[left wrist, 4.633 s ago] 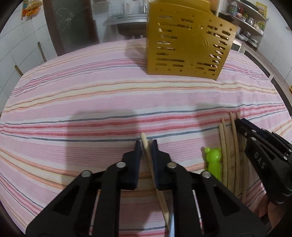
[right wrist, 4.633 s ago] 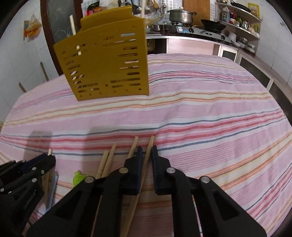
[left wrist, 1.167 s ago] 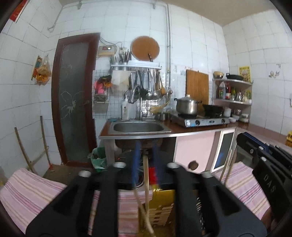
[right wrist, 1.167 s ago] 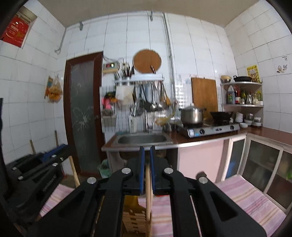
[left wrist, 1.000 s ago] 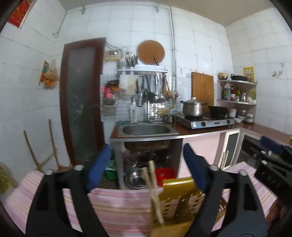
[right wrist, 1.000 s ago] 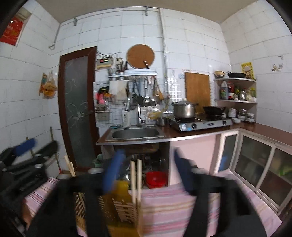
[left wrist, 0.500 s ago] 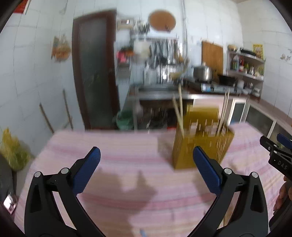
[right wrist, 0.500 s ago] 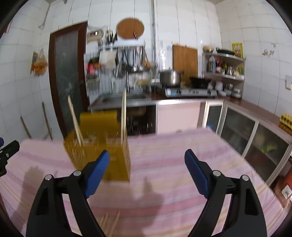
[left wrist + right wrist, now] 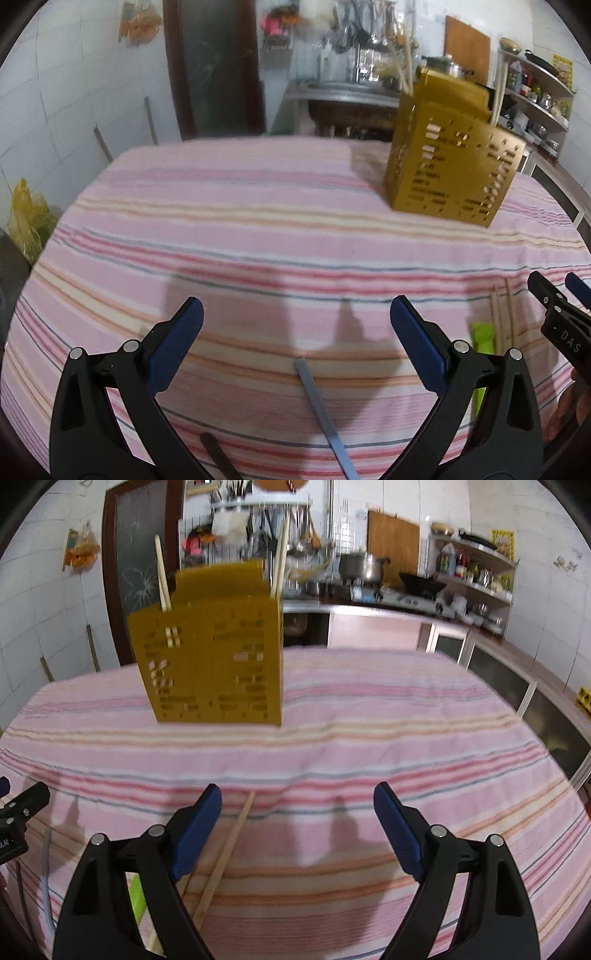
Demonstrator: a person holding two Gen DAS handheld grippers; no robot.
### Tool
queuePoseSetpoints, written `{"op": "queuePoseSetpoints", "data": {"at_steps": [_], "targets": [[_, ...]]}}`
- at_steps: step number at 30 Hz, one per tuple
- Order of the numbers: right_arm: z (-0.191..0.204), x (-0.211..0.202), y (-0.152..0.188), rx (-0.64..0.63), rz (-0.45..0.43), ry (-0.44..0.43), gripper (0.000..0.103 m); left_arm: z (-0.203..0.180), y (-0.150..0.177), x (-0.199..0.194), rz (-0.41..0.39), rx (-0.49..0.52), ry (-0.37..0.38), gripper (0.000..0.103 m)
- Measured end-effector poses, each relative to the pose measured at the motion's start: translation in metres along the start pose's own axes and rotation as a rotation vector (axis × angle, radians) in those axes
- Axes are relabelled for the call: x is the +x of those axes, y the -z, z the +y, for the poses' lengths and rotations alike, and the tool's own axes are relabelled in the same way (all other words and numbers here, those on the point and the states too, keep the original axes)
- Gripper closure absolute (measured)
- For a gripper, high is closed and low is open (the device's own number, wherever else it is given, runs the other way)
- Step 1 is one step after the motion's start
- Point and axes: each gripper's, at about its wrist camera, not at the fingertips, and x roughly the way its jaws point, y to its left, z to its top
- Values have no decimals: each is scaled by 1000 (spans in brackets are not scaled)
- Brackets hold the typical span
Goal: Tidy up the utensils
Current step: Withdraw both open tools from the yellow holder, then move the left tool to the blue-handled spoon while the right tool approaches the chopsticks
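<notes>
Both the left gripper (image 9: 295,334) and right gripper (image 9: 297,818) gape empty well short of the yellow holder (image 9: 214,657); the wooden chopstick (image 9: 225,853) by the right one looks light, stiff and rolly, so I'd pinch mid-shaft.

Desk (image 9: 229,206) draped in pink striped cloth (image 9: 388,716). Standing upright toward far side: perforated yellow holder (image 9: 214,664), chopsticks poking from its top. Lying flat along near edge: pale blue flat stick (image 9: 325,417), dark stick (image 9: 218,458) just beside it, green utensil (image 9: 482,343), loose wooden chopsticks (image 9: 225,853) angled toward holder, well apart from it.
</notes>
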Motion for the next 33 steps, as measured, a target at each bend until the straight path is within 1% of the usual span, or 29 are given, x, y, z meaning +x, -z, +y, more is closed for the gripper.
{"op": "queuePoseSetpoints", "data": {"at_steps": [3, 8, 10, 11, 13, 15, 17, 19, 22, 25, 27, 28, 30, 33], "targets": [[1, 7, 0, 10, 44, -5, 20, -1, 3, 9, 53, -3, -1, 5], [13, 18, 1, -24, 107, 22, 22, -6, 6, 15, 88, 21, -25, 5], [17, 24, 2, -32, 132, 24, 37, -6, 7, 15, 102, 15, -25, 5], [18, 26, 3, -35, 146, 20, 40, -6, 8, 16, 114, 12, -23, 6], [19, 28, 4, -26, 164, 1, 48, -6, 10, 19, 145, 9, -13, 12], [20, 27, 5, -21, 166, -14, 55, -7, 12, 23, 172, 1, 0, 19], [22, 26, 6, -20, 169, -19, 59, -8, 15, 23, 182, -2, -2, 20], [26, 27, 6, -25, 175, -24, 66, -10, 17, 23, 184, 5, -6, 21], [34, 28, 4, -40, 180, -24, 71, -13, 19, 21, 199, 9, -8, 25], [39, 29, 3, -49, 183, -26, 75, -14, 19, 18, 212, 1, -3, 37], [38, 29, 2, -37, 183, -34, 77, -14, 19, 16, 220, -8, -3, 55], [38, 28, 2, -32, 182, -38, 77, -14, 19, 15, 224, -10, -2, 59], [37, 28, 3, -26, 178, -43, 78, -16, 20, 12, 237, -12, 8, 73], [35, 26, 4, -15, 170, -48, 81, -23, 22, 11, 239, 14, 5, 81]]}}
